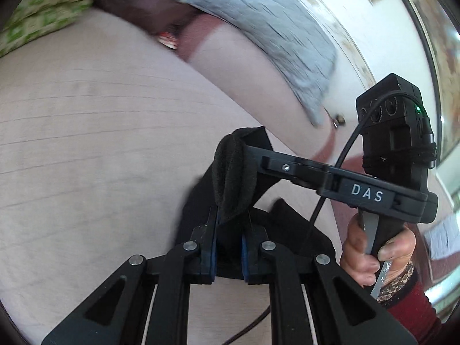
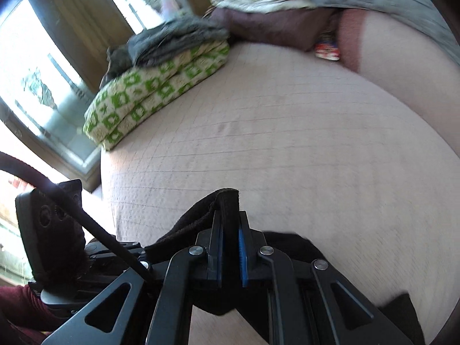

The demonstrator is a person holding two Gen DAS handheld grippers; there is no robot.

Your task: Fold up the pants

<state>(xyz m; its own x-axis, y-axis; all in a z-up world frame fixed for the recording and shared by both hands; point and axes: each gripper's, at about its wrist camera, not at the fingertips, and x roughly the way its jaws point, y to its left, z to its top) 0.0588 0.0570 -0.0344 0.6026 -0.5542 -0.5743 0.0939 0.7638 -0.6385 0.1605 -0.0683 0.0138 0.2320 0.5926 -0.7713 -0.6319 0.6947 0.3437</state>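
We have both grippers clamped on the black fleece-like pants point(image 1: 230, 169), and the cloth hangs off the pale pink quilted bedspread point(image 1: 95, 132). Our left gripper point(image 1: 230, 215) pinches a bunched fold of the dark fabric between its blue-lined pads, the fold standing up above the fingertips. Just to its right, our right gripper point(image 1: 253, 149) reaches in sideways and bites the same edge of cloth, a hand point(image 1: 371, 250) in a dark red sleeve wrapped round its handle.

From the right wrist we see our right gripper point(image 2: 230, 215) pressed together on a thick hem of the pants point(image 2: 227, 198), the rest of the cloth drooping beneath and spilling to the right near the frame's lower edge. Our left gripper's body point(image 2: 51, 230) sits low on the left.

Far across the bed, a green-and-white patterned folded quilt point(image 2: 155, 92) carries a crumpled grey garment point(image 2: 172, 37). A grey blanket point(image 1: 273, 34) lies along the far right, beside a dark maroon pillow point(image 2: 273, 26).
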